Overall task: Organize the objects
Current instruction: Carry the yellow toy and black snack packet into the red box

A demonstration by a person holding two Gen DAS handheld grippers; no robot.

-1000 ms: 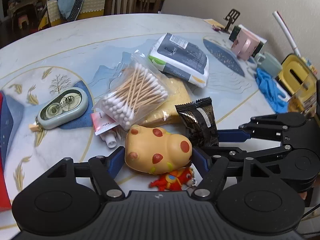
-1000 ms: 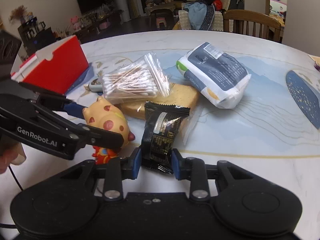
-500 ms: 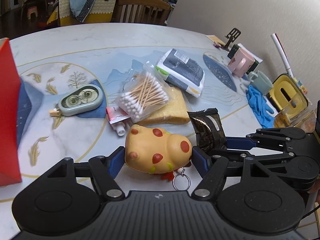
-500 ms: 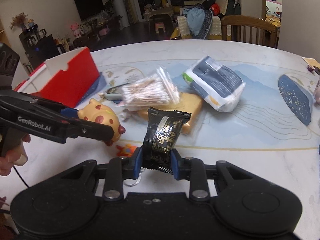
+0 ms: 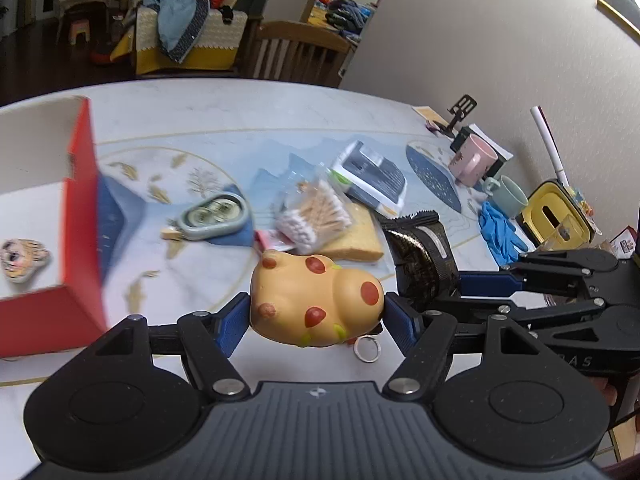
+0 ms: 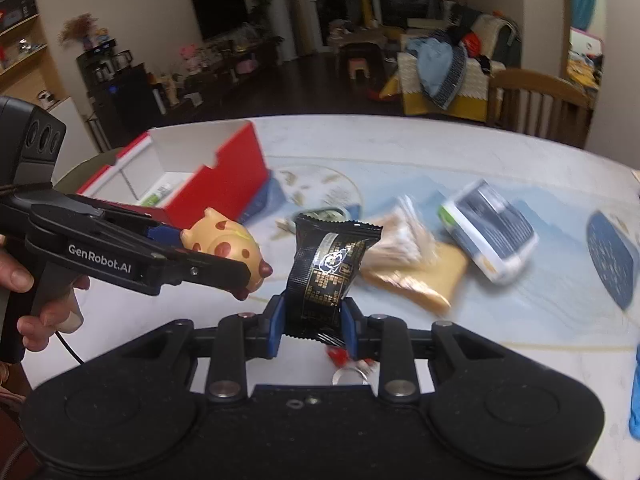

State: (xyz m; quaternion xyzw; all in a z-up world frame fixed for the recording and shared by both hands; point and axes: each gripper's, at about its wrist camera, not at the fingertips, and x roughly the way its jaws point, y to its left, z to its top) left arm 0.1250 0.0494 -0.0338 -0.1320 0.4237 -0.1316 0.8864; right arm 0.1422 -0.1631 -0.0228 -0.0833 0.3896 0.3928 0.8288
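Left gripper (image 5: 317,312) clasps spotted toy (image 5: 316,300), right gripper (image 6: 312,320) pinches black packet (image 6: 330,276); either may slip short of red box (image 6: 224,184)

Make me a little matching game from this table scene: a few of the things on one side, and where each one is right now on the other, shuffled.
Things:
1. yellow spotted toy
2. black snack packet
3. striped cat-face trinket
4. cotton swabs bag

Places:
A. inside the red box
B. clamped in the right hand-held gripper
C. lying on the table, partly on a yellow sponge
D. clamped in the left hand-held gripper

Pairs: 1-D, 2-B, 3-A, 4-C
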